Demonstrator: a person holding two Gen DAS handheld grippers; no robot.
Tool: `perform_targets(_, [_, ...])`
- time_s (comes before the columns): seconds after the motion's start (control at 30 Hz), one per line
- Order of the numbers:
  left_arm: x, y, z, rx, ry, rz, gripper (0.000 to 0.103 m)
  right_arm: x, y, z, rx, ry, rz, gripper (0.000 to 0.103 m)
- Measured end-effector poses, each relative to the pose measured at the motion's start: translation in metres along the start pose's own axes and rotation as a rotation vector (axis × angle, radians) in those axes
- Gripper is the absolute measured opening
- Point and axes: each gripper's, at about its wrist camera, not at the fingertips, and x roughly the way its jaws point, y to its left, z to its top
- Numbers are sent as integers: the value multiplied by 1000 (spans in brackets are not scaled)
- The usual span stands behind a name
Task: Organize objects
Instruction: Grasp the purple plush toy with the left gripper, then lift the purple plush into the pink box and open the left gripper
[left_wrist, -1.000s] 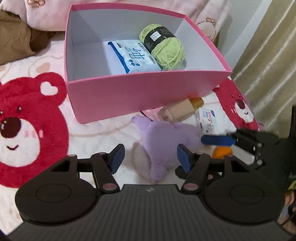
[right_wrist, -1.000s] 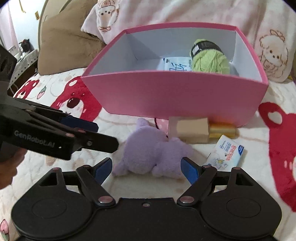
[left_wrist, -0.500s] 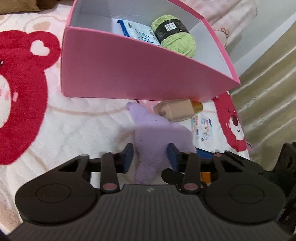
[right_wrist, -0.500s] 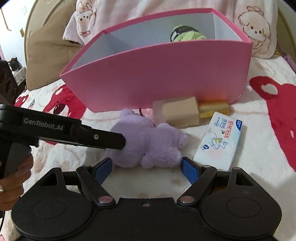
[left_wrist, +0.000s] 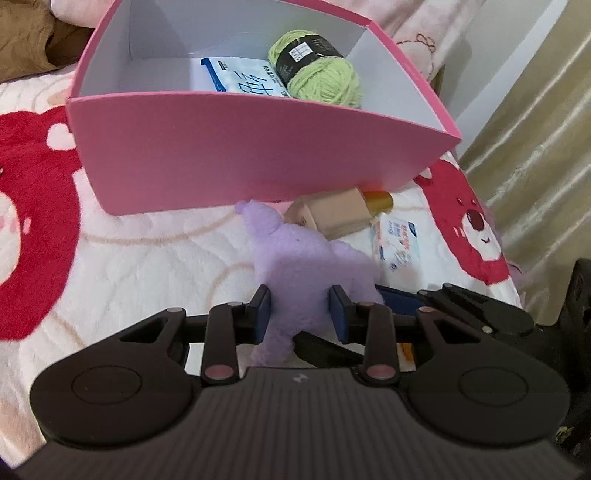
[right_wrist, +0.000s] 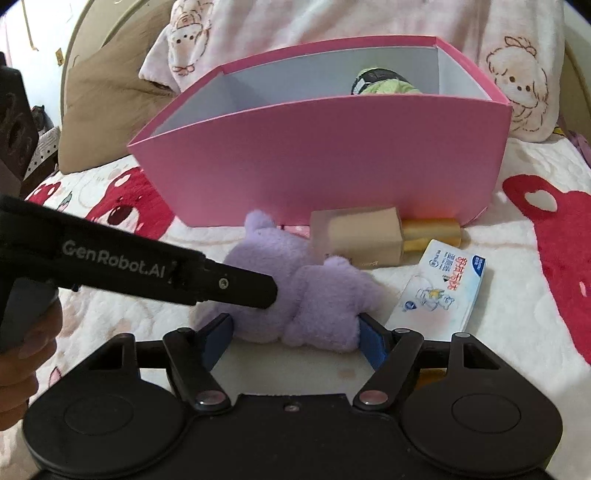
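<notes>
The purple plush toy (left_wrist: 299, 266) lies on the bear-print blanket (left_wrist: 129, 258) of the bed, just in front of the pink box (left_wrist: 240, 155), its ear end toward the box wall. The left tool (left_wrist: 300, 311) has its two blue pads on either side of the toy's near end, and its jaws are closing, narrow by now, with the plush squeezed between them and the pads pressing into the fur. From the right wrist view this same tool comes in from the left as a black arm whose tip is sunk into the toy's flank (right_wrist: 295, 291). The right tool (right_wrist: 293, 338) stands at the toy's near side with its jaws wide but closing; the plush lies between its fingers, the pads at the outer edges of the fur, and whether they press on it cannot be told. A beige bottle with a gold cap (right_wrist: 358, 236) lies on its side against the box, touching the toy's far side, and a tissue packet (right_wrist: 443, 288) lies just to the right. Inside the box are a green ball of yarn (left_wrist: 317, 72) and a blue-and-white packet (left_wrist: 243, 79), side by side.
</notes>
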Motion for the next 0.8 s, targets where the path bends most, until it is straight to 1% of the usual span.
perform_targets(0.13, [-12,-3,-10,5,16,-10,33,-11,11,0,-19,17,12,86])
perform_targets(0.23, [-24,-3,-15,3,3,-27,33,-18,18,2,-31,25,11,88])
perform_targets(0.33, [-39,-4,-19,3,-18,-48,33,-27,27,2,-59,18,12,89])
perform_targets(0.43, [-54,-6,-23,26,-25,-55,33,-40,34,1,-75,4,11,90])
perform_targets(0.5, [-62,-8,-25,44,-18,-69,33,-48,38,3,-69,0,15,90])
perform_targets(0.6, [-76,-10,-30,50,-19,-103,33,-63,43,2,-25,-10,11,90])
perform_targets(0.73, [-93,-14,-36,69,-26,-120,33,-81,60,1,-76,-33,-16,90])
perform_targets(0.8, [-103,-18,-37,88,-38,-120,33,-89,64,2,-71,-44,-18,90])
